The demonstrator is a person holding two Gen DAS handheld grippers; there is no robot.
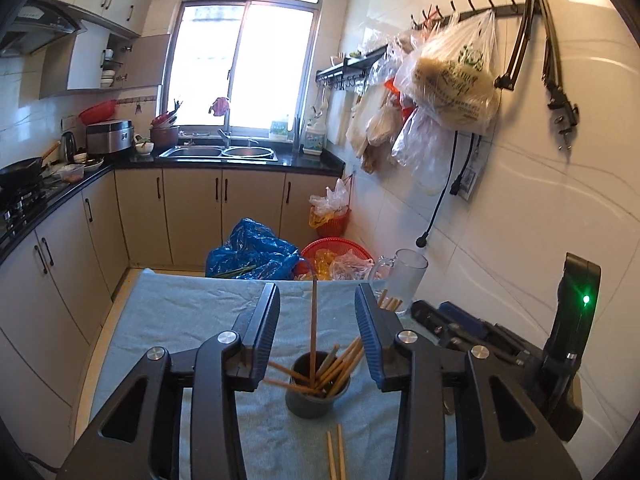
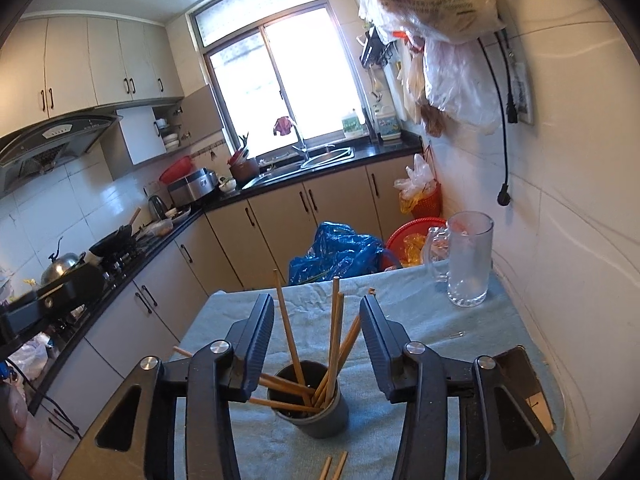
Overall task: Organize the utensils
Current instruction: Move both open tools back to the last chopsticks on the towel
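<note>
A dark grey cup (image 1: 310,402) (image 2: 316,416) stands on the blue cloth (image 1: 184,320) (image 2: 416,312) and holds several wooden chopsticks (image 1: 340,364) (image 2: 334,332). One chopstick (image 1: 313,320) stands nearly upright in it. Two loose chopsticks (image 1: 335,456) (image 2: 333,466) lie on the cloth in front of the cup. My left gripper (image 1: 317,292) is open and empty, its fingers either side above the cup. My right gripper (image 2: 317,304) is open and empty, also straddling the cup. The right gripper's body (image 1: 520,344) shows at the right of the left wrist view.
A glass mug (image 1: 404,280) (image 2: 466,264) stands at the cloth's far right by the tiled wall. A blue bag (image 1: 252,254) (image 2: 336,252) and red baskets (image 1: 336,250) (image 2: 416,236) sit on the floor beyond the table. Cabinets run along the left.
</note>
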